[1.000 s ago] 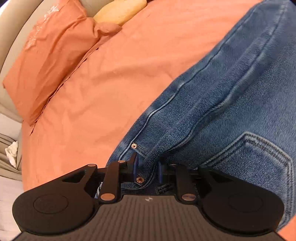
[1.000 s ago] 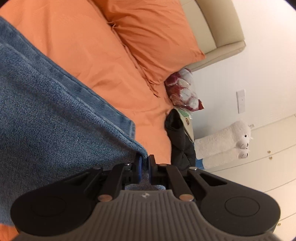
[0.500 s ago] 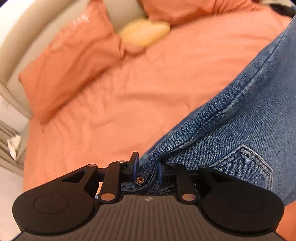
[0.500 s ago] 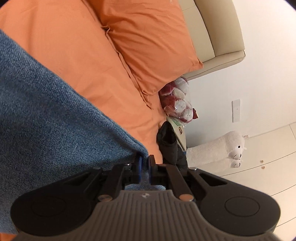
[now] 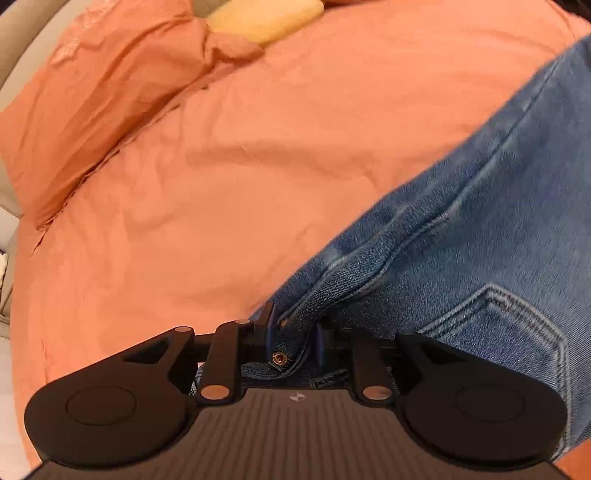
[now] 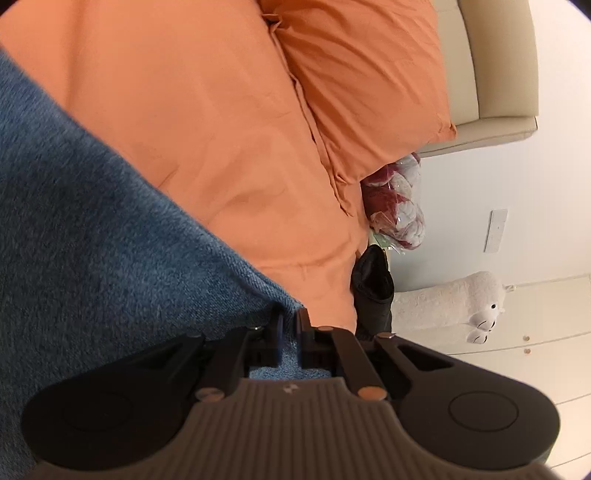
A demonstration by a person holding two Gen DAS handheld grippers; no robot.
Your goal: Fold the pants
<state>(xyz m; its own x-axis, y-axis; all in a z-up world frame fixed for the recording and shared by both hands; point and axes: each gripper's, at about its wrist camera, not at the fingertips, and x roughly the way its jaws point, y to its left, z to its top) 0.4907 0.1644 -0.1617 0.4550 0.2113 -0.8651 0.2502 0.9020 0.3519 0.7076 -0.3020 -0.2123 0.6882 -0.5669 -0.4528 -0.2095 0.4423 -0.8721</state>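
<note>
Left jaws: my left gripper (image 5: 293,341) pinches the riveted waistband corner of the jeans (image 5: 480,240), to keep that edge taut.
Right jaws: my right gripper (image 6: 290,325) clamps a plain denim edge.
Jeans: lower right in the left view, lifted over the orange bed (image 5: 221,184).
Pillows: upper frame (image 6: 362,74), untouched.

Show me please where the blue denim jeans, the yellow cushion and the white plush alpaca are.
blue denim jeans (image 5: 491,236): left wrist view, leg fabric.
yellow cushion (image 5: 266,18): left wrist view, its middle.
white plush alpaca (image 6: 443,306): right wrist view, its body.
</note>
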